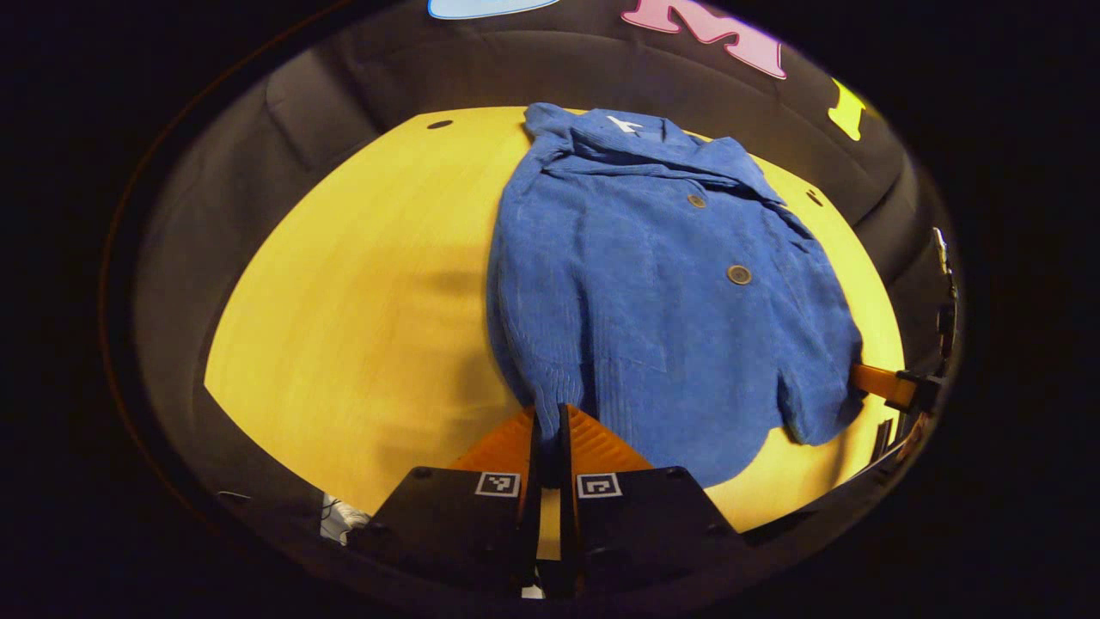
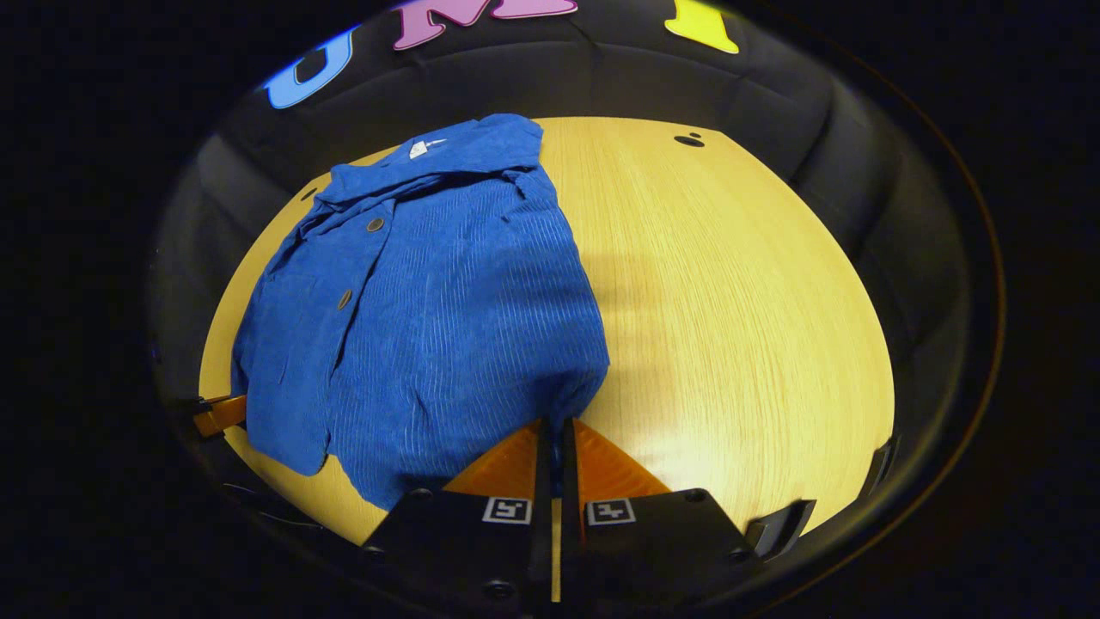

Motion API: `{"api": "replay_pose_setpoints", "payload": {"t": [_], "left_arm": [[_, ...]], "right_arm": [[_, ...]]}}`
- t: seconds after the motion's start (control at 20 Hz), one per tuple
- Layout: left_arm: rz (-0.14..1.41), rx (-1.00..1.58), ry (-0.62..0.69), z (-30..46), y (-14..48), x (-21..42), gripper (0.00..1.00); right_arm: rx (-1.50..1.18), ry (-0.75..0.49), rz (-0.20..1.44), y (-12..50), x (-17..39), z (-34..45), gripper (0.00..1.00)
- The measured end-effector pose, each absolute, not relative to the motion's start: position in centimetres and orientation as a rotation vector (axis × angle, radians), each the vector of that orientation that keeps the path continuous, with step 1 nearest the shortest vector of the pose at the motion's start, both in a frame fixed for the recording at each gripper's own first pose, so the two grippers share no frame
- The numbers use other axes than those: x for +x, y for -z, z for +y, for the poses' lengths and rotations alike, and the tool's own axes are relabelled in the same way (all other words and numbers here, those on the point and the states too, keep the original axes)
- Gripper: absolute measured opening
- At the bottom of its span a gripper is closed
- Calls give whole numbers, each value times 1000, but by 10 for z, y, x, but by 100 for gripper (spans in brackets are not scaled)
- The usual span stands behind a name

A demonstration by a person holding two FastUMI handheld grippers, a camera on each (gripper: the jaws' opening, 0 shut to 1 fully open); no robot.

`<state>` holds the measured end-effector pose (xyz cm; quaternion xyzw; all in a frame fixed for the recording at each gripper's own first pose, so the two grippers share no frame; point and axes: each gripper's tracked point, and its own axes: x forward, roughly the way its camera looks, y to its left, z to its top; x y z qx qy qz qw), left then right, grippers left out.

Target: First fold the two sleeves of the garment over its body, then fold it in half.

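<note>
Garment (image 1: pixel 653 284) | hem corners pinched | left tongs (image 1: pixel 548 421) | right tongs (image 2: pixel 556 430)

Figure: Light wooden table (image 2: pixel 730 301) with a blue corduroy garment (image 2: pixel 447 292) lying on it.

In my right gripper view the garment covers the table from 9 to 12 o'clock, collar toward 11, buttons showing; bare wood spans 1 to 5 o'clock, with a small dark hole (image 2: pixel 689 139) near 12.
</note>
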<state>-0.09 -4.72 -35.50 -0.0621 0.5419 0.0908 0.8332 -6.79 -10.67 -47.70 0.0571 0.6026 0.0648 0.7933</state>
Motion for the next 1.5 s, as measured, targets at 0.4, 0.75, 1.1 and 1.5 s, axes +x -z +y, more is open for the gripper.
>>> {"api": "replay_pose_setpoints", "payload": {"t": [0.4, 0.75, 1.1, 1.5], "left_arm": [[1087, -241, -131, -76, 338, 17, 0], [895, -294, -129, -62, 252, 79, 0], [752, -282, -136, -34, 187, 167, 0], [618, -242, -137, 0, 150, 293, 0]], "right_arm": [[229, -207, 1282, 459, -55, -94, 5], [246, -273, 1092, 394, 32, -74, 5], [269, -339, 908, 347, 155, -49, 4], [303, -294, 750, 330, 280, -56, 4]]}}
